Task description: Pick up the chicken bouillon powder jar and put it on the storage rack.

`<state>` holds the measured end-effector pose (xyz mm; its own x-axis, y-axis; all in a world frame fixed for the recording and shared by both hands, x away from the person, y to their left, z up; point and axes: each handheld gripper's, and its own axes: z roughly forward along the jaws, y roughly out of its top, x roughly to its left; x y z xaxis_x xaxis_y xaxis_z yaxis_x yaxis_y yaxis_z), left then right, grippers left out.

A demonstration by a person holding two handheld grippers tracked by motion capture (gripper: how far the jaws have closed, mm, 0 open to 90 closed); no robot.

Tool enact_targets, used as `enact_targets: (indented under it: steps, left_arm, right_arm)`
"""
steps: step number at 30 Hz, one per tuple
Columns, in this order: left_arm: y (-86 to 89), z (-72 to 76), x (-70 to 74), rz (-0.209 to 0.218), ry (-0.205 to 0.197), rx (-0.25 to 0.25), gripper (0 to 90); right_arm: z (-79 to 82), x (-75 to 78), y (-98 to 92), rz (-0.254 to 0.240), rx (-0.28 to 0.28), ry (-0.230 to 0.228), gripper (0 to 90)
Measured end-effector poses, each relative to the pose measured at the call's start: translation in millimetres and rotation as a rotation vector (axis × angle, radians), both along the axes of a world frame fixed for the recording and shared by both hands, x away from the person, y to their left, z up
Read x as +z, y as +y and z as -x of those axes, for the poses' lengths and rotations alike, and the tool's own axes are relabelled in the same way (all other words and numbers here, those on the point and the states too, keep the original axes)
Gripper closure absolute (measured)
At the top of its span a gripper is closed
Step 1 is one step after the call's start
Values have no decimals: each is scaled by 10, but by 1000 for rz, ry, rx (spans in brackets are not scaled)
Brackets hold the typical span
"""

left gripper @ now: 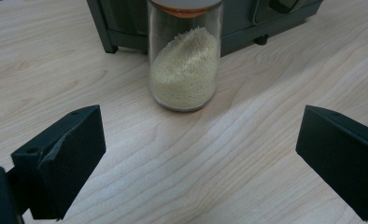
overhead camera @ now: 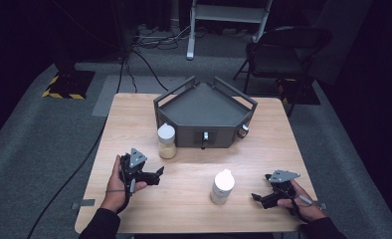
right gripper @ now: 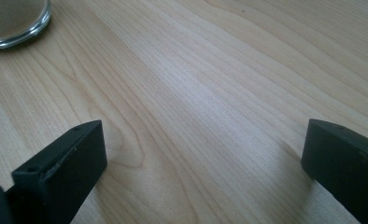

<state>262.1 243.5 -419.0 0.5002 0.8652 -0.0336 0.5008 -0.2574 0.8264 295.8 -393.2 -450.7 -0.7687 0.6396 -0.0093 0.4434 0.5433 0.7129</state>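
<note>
Holding a gripper in each hand, I rest both low over the light wooden desk (overhead camera: 194, 199), forearms coming in from the near edge. My left gripper (overhead camera: 156, 175) points toward the desk's middle, its black fingers (left gripper: 60, 158) spread wide apart with nothing between them; straight ahead of them stands the clear glass jar of pale yellow grains (left gripper: 186, 65), upright, just in front of the dark grey angular tray box (overhead camera: 204, 112). My right gripper (overhead camera: 257, 197) points left, its fingers (right gripper: 63, 168) likewise wide apart over bare wood. The white-capped jar (overhead camera: 222, 186) stands upright between my two grippers, nearer the right one, touching neither.
</note>
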Motion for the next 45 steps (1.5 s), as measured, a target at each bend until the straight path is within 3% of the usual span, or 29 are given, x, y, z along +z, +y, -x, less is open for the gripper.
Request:
enact_targets:
  steps: [25,45]
  left_arm:
    - [-78,-245,16,28,-16,-7,10]
    - [-162,-502,-13,46,-2,-2,10]
  right_arm:
    - [0,0,0,0,0,0,0]
    - [-3,0,-2,0,2,0,0]
